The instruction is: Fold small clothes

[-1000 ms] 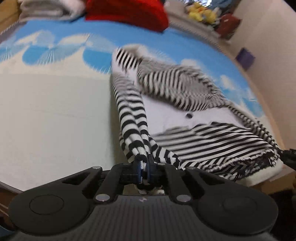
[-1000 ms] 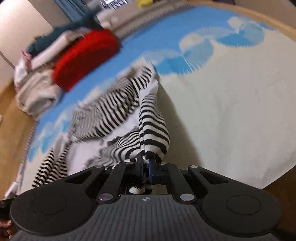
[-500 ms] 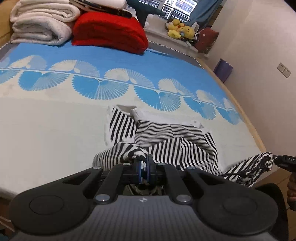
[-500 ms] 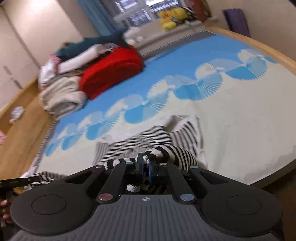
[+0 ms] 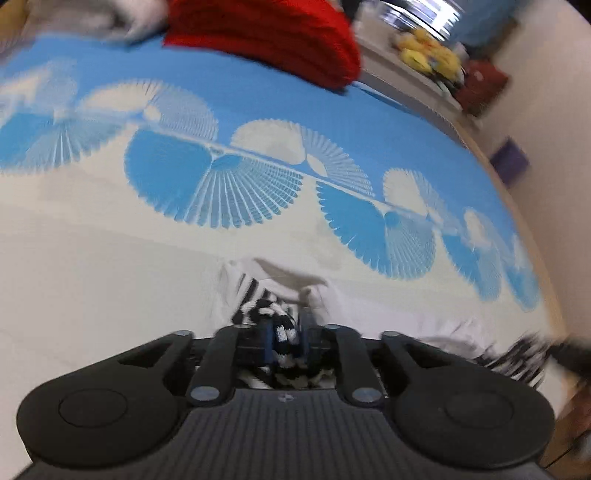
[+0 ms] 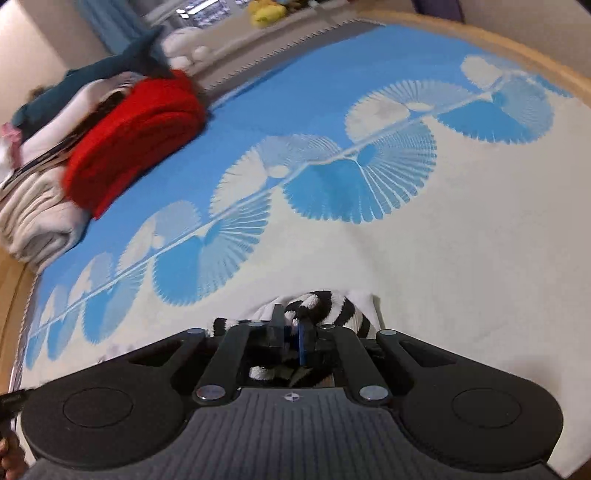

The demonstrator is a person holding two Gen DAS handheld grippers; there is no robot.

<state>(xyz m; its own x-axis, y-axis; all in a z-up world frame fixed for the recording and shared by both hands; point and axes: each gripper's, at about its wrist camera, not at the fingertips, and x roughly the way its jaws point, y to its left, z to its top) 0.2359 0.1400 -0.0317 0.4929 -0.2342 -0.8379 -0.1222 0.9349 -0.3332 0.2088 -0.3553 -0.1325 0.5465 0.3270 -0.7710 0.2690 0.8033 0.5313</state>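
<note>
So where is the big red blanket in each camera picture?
Left wrist: red blanket at top centre, on the far edge of the blue patterned bedspread.
Right wrist: red blanket at upper left, beside folded pale bedding.
Shared landmark: yellow soft toys.

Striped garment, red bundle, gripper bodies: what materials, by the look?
Striped garment: soft knit, probably cotton; ribbed black-and-white cuff bunches in the right gripper and left gripper.
Red bundle: thick, fuzzy textile, maybe wool or fleece; folded ridges show.
Gripper bodies: matte black plastic, apparently; ribbed surface, metal-looking pivot pins.
</note>
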